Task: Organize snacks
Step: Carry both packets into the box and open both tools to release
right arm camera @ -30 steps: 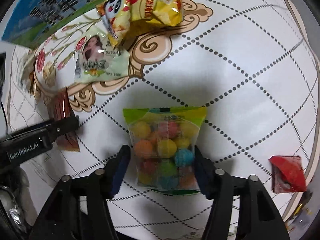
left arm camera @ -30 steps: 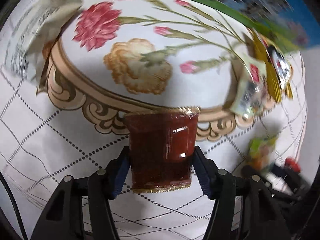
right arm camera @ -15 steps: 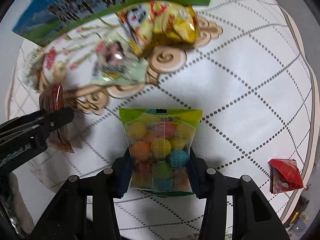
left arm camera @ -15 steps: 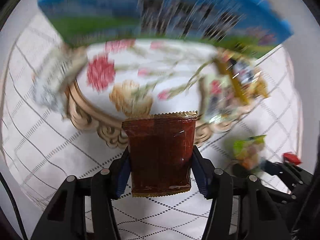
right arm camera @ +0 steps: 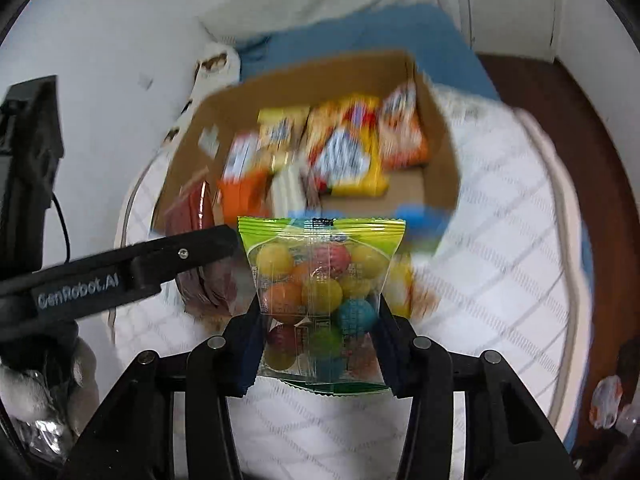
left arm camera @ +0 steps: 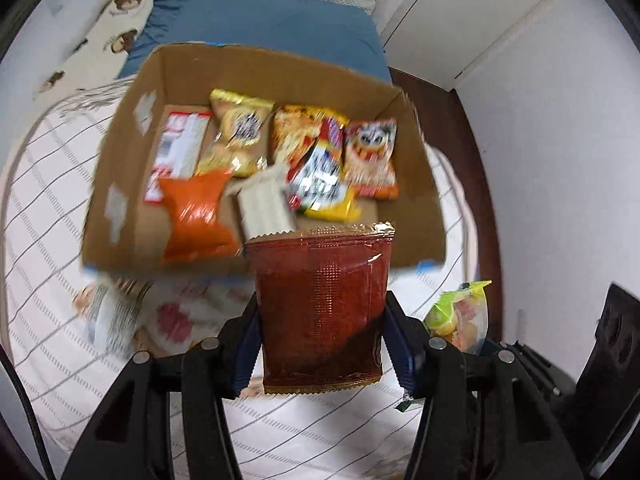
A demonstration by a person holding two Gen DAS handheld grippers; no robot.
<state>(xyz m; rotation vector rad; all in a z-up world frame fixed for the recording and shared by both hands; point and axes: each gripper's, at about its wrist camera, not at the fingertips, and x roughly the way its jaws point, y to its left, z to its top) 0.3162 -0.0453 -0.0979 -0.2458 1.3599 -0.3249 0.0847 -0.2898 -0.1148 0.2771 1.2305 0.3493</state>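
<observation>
My left gripper point(left arm camera: 322, 344) is shut on a dark red snack packet point(left arm camera: 320, 308) and holds it up in front of an open cardboard box point(left arm camera: 424, 216). My right gripper point(right arm camera: 318, 344) is shut on a clear bag of coloured candy balls point(right arm camera: 316, 300), also raised before the box point(right arm camera: 444, 168). The box holds several snack bags, among them an orange one point(left arm camera: 196, 216). In the right wrist view the left gripper's arm point(right arm camera: 120, 276) with the red packet point(right arm camera: 200, 248) is at the left. The candy bag point(left arm camera: 460, 316) shows at the right of the left wrist view.
The box stands on a white quilted table cover point(left arm camera: 48, 280). More packets lie on the cover in front of the box point(left arm camera: 112, 316). A blue bed point(left arm camera: 260, 24) and white doors point(left arm camera: 480, 20) are behind. A small red wrapper point(right arm camera: 604, 400) lies at the far right.
Both grippers have lifted their packets off the table and tilted up, so the open box with snacks has come into view ahead.
</observation>
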